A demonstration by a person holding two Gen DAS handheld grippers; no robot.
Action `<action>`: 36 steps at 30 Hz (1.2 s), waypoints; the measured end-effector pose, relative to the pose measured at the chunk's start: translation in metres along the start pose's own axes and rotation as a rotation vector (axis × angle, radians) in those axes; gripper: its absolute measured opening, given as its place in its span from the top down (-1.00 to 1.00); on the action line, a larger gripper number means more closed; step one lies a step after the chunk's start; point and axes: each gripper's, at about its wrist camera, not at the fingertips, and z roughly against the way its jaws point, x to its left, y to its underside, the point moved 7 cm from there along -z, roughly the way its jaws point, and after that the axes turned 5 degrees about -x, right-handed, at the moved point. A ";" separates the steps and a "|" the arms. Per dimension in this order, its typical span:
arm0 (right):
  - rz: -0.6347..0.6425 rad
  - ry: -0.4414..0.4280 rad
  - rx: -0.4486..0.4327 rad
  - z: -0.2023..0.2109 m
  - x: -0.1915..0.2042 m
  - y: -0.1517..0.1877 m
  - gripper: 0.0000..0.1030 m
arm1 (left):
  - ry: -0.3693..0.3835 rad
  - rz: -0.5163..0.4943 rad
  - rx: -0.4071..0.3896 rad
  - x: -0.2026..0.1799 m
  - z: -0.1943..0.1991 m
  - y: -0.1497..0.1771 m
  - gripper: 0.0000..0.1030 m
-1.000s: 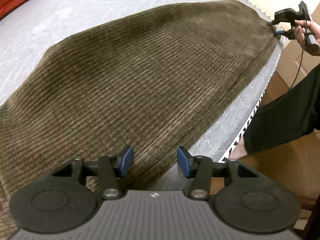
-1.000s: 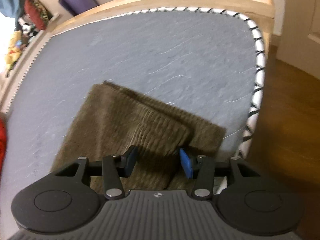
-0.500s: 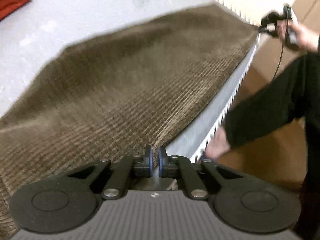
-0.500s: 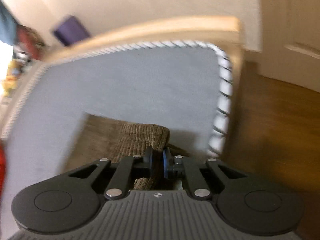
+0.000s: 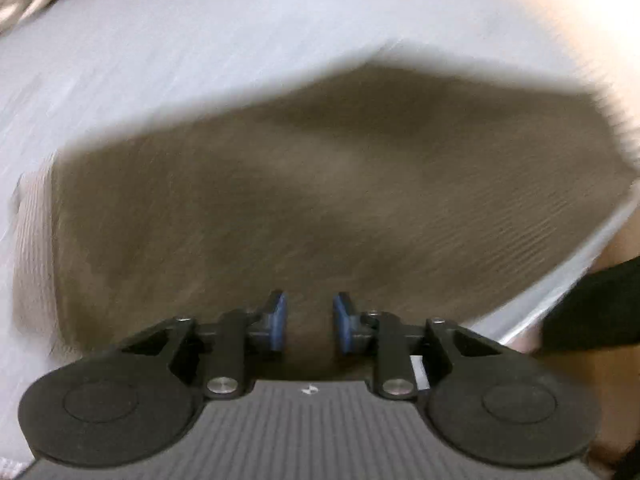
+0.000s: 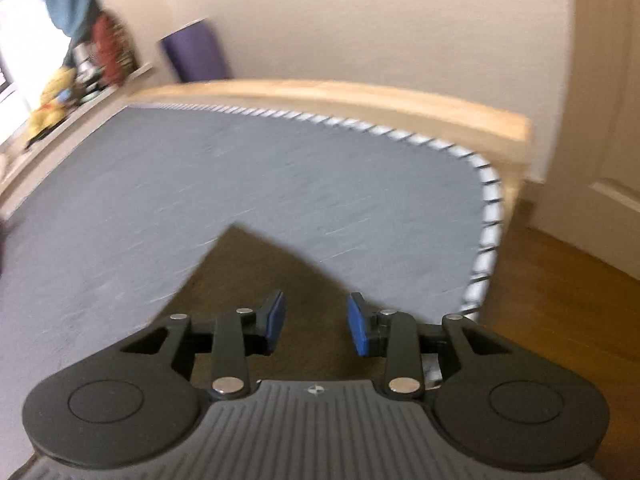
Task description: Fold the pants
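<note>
Brown pants (image 5: 340, 200) lie along the mattress's (image 6: 280, 184) near edge, bare mattress beyond; left gripper (image 5: 307, 322) and right gripper (image 6: 316, 324) are opening, nothing pinched.

Two wrist cameras over one bed

The left wrist view looks steeply down, close over the brown pants (image 5: 320, 200) ahead of the left gripper (image 5: 307, 322); the right wrist view tilts shallower past the right gripper (image 6: 316, 322) across the mattress (image 6: 280, 184); both share pants and mattress
</note>
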 end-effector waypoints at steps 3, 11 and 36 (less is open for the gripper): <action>-0.001 -0.044 0.051 -0.009 0.022 0.009 0.29 | 0.050 0.049 -0.086 0.012 0.021 -0.006 0.54; 0.007 -0.108 0.045 0.002 0.072 0.009 0.29 | -0.218 0.591 -0.352 0.158 0.085 -0.004 -0.19; 0.013 -0.078 0.113 0.006 0.045 0.025 0.28 | -0.284 0.246 -0.351 0.085 0.073 -0.020 0.23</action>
